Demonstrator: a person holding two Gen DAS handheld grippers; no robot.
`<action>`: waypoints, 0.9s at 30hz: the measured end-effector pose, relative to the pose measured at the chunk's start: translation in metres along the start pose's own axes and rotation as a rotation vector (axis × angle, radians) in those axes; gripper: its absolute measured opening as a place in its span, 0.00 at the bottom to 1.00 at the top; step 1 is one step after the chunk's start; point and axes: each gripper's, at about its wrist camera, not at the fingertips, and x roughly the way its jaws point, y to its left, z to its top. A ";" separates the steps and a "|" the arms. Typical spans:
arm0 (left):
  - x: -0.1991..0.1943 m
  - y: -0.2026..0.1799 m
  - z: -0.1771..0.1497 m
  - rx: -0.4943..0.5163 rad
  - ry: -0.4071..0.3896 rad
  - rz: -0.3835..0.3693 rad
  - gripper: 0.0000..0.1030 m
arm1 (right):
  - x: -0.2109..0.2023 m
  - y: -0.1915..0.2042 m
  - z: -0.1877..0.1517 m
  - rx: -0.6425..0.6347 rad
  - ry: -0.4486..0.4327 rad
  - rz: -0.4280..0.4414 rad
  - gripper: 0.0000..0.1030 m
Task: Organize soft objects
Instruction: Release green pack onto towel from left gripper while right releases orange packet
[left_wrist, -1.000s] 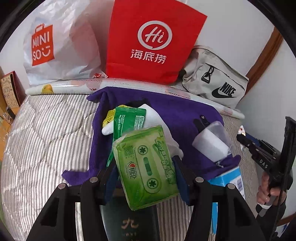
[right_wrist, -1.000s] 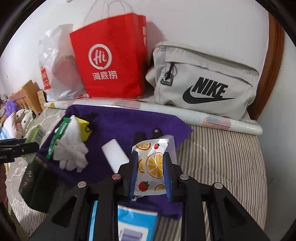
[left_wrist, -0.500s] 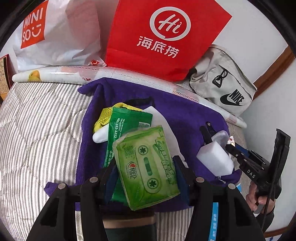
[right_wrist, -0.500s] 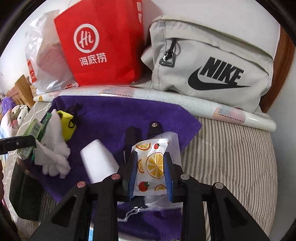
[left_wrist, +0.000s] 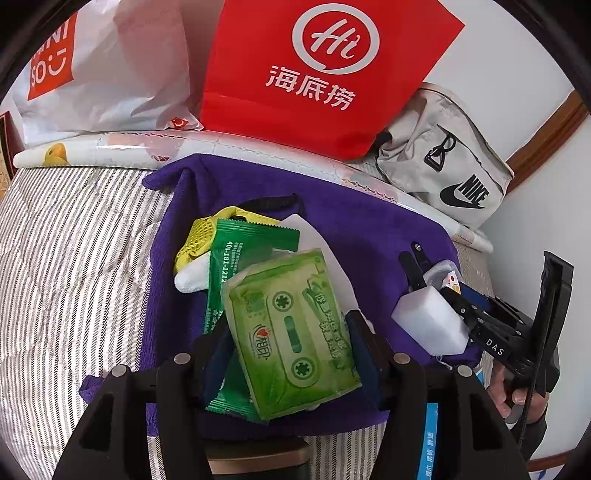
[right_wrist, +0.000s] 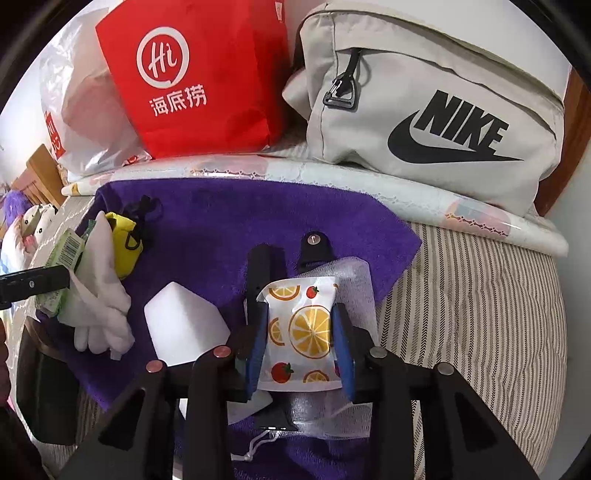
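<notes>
My left gripper (left_wrist: 291, 332) is shut on a light green tissue pack (left_wrist: 291, 332) with a cassette print and holds it over the purple towel (left_wrist: 369, 229). Under it lie a dark green wipes packet (left_wrist: 240, 258), a yellow mesh pouch (left_wrist: 201, 236) and a white glove (right_wrist: 99, 295). My right gripper (right_wrist: 301, 325) is shut on a white tissue pack with orange slices (right_wrist: 301, 325), above the towel's right part (right_wrist: 221, 221). A white sponge block (right_wrist: 184, 325) lies to its left. A black clip (right_wrist: 266, 273) and a mesh bag (right_wrist: 354, 280) lie under the right gripper.
A red paper bag (left_wrist: 317, 66), a white Miniso bag (left_wrist: 103, 66) and a grey Nike bag (right_wrist: 424, 96) stand along the wall behind a rolled sheet (right_wrist: 369, 181). The striped mattress (right_wrist: 472, 314) lies around the towel. A blue box (left_wrist: 430, 439) and a dark box (left_wrist: 258, 458) sit near the front.
Both grippers have moved forward over the purple towel, each still holding its tissue pack. The bags at the wall appear larger and closer.
</notes>
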 end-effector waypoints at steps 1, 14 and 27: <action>0.000 0.000 0.000 -0.004 0.002 -0.008 0.58 | 0.000 0.000 0.000 -0.001 0.000 0.002 0.45; -0.027 -0.008 -0.003 0.010 -0.046 0.007 0.76 | -0.030 0.003 -0.001 -0.032 -0.046 -0.002 0.64; -0.083 -0.027 -0.038 0.075 -0.111 0.040 0.76 | -0.102 0.006 -0.029 0.016 -0.129 0.014 0.70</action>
